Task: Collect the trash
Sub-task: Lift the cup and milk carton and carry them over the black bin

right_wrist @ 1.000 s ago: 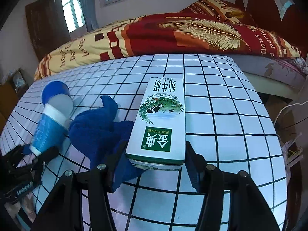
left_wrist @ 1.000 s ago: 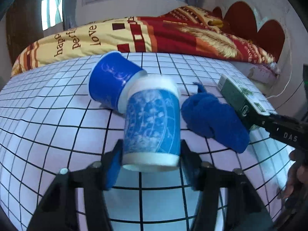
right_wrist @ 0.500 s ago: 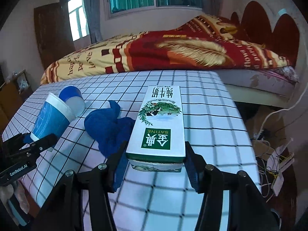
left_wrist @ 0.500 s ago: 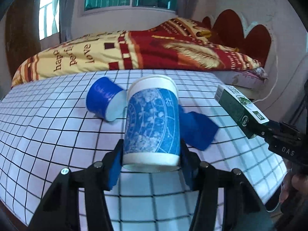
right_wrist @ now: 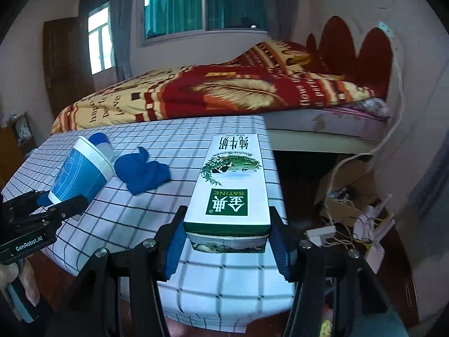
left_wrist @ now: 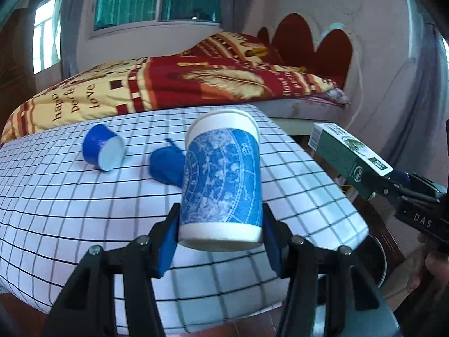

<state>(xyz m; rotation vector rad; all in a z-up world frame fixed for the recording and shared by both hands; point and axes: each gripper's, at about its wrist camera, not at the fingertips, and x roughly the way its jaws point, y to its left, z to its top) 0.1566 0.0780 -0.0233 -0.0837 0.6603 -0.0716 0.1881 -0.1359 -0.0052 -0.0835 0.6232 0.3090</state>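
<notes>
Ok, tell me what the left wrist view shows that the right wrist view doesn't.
Only the left wrist view shows the left gripper head-on, clamped on the paper cup.

Only the right wrist view shows the milk carton's printed top, the door and the cables on the floor.

Both show the checked table, small blue cup, blue cloth and bed.

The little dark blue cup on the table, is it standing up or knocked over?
Knocked over. The little dark blue cup lies on its side on the checked tablecloth, its round white end facing sideways.
</notes>
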